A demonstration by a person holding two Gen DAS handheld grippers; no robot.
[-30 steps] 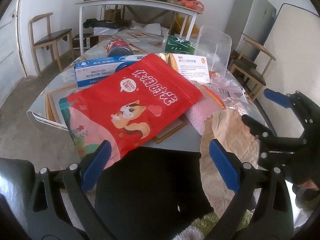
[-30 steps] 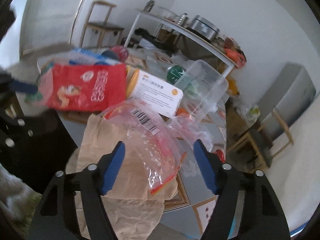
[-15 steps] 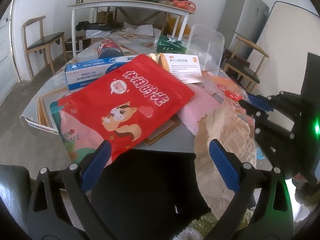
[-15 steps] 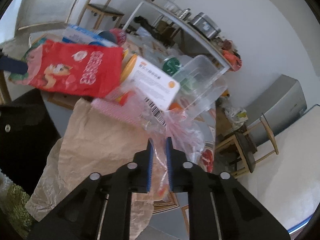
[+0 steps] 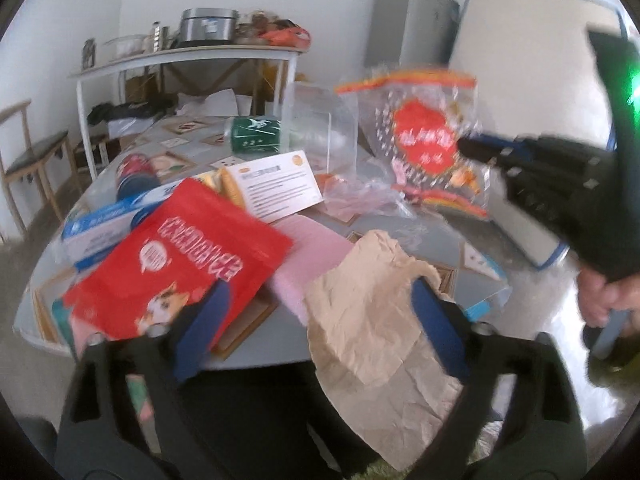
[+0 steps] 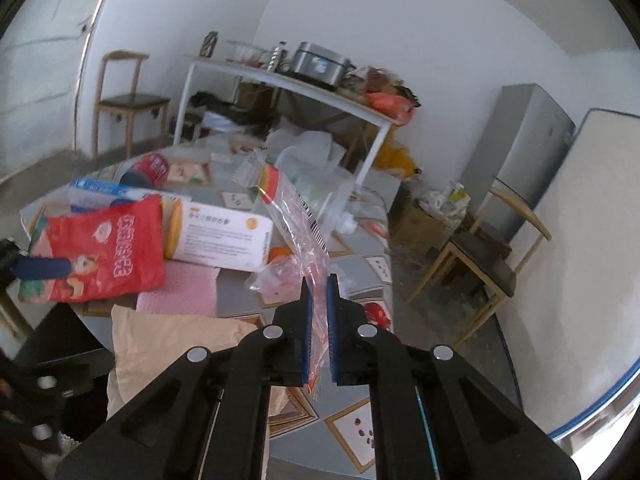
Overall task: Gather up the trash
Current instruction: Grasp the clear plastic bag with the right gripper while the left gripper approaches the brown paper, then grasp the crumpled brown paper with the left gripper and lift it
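My right gripper is shut on a clear plastic bag with red print, held up off the round table. The left wrist view shows that bag hanging from the right gripper. My left gripper hovers at the table's near edge, its jaws closing. The crumpled brown paper bag lies between its fingers, not pinched. A red snack pouch lies under the left finger, beside a pink foam sheet.
On the table are a white carton, a blue-white box, a red can, a green can and a clear tub. A hand grips the right tool. Chairs, a side table and a fridge stand around.
The right gripper shut on the clear printed bag and lifted it off the table. The left gripper shifted right over the brown paper bag and its jaws narrowed.
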